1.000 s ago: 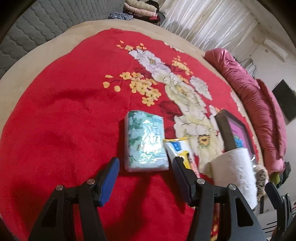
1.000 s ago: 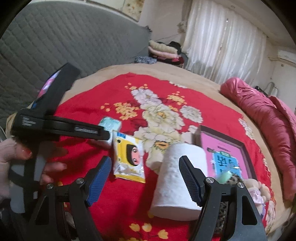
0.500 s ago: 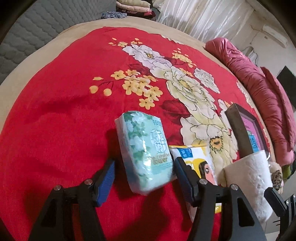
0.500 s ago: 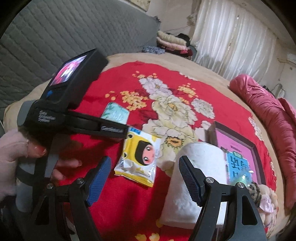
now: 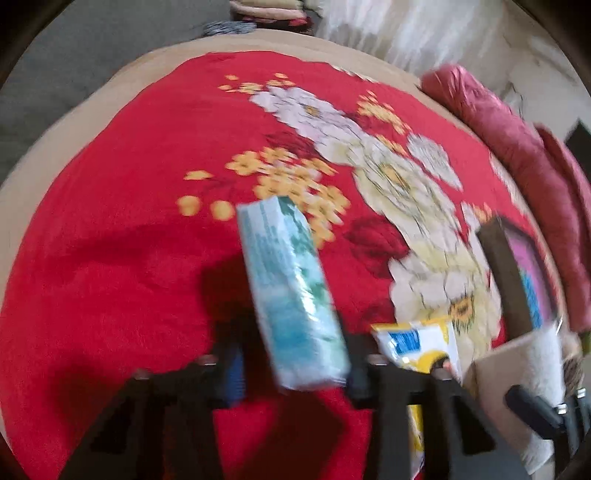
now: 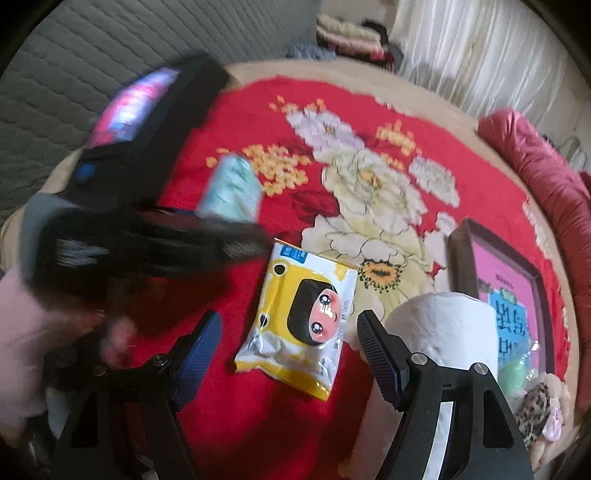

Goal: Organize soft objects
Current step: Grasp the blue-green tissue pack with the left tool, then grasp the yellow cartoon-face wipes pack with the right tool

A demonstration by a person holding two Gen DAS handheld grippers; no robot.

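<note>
A pale green tissue pack point(image 5: 291, 295) stands tipped up on its long edge on the red flowered blanket point(image 5: 110, 258). Its near end is between the fingers of my left gripper point(image 5: 291, 373). The jaws are closing: the right finger touches the pack and a small gap shows on the left. From the right wrist view, the pack point(image 6: 232, 188) rises behind the left gripper's blurred black body. My right gripper point(image 6: 290, 347) hangs open over a yellow wet-wipes pack point(image 6: 299, 314), which lies flat between its fingers, untouched. A white paper roll point(image 6: 443, 325) stands just right of it.
A dark-framed pink picture point(image 6: 509, 273) lies right of the paper roll, with a small leopard-print plush point(image 6: 535, 406) below it. A rolled pink quilt point(image 5: 517, 147) runs along the bed's right side. A person's hand and pink sleeve point(image 6: 22, 332) hold the left gripper. Folded clothes point(image 6: 351, 33) sit at the far end.
The left gripper came down around the tissue pack and narrowed, tipping the pack from flat onto its edge. The right gripper moved from the paper roll to over the yellow wipes pack, still open.
</note>
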